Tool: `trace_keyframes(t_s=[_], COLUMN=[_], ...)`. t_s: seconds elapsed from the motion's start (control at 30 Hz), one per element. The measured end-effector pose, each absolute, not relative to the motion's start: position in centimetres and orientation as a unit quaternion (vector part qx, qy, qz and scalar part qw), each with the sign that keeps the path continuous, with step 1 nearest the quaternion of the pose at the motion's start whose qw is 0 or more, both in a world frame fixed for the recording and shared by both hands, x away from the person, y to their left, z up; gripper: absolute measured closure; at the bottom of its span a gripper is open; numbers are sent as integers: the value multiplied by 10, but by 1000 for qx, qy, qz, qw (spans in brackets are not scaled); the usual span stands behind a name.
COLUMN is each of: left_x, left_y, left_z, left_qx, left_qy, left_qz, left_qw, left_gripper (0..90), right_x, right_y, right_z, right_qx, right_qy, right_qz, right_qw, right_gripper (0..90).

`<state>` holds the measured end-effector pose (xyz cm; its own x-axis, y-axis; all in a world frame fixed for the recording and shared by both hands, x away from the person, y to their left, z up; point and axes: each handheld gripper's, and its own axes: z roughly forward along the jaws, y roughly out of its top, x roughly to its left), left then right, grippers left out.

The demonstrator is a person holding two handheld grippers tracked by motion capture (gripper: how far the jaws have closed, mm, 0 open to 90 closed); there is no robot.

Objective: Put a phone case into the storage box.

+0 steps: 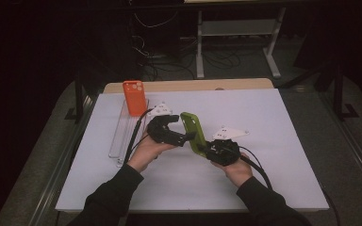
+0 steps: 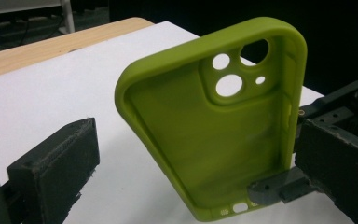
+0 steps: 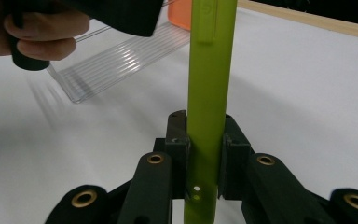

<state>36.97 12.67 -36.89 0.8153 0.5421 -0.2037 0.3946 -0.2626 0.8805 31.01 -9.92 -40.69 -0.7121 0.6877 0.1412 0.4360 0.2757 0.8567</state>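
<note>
Right claw [image 3: 204, 154] grips green phone case [image 3: 210, 84] upright, edge-on.

Two phone cases are on show: one green phone case [image 1: 193, 132] held above the middle of the tabletop [image 1: 273, 141], and one orange phone case [image 1: 135, 97] near its far left corner. One clear plastic rack [image 1: 120, 134] lies along the left edge. Two grippers work here: the left gripper [image 1: 181, 129] and the right gripper [image 1: 206, 149].

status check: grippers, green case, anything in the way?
Right gripper shut on green case, held on edge above table. Left gripper open, fingers either side of case. Orange case in clear rack, well clear.
</note>
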Motion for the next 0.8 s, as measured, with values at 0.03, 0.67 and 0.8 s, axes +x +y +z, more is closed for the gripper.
trace_keyframes(t_s=[0.03, 0.67, 0.8], left_x=[369, 367, 367], left_y=[127, 117, 118], left_z=[-369, -372, -370], left_qx=[793, 781, 775], left_qy=[295, 294, 303], left_qz=[69, 62, 59], left_qw=[529, 547, 551], left_gripper=[0, 1, 51], right_x=[310, 309, 309], right_y=[-99, -89, -87], right_z=[-407, -410, -412], right_qx=[356, 346, 346], right_qy=[788, 795, 801], right_qz=[486, 485, 476], right_qw=[128, 117, 112], right_gripper=[761, 761, 761])
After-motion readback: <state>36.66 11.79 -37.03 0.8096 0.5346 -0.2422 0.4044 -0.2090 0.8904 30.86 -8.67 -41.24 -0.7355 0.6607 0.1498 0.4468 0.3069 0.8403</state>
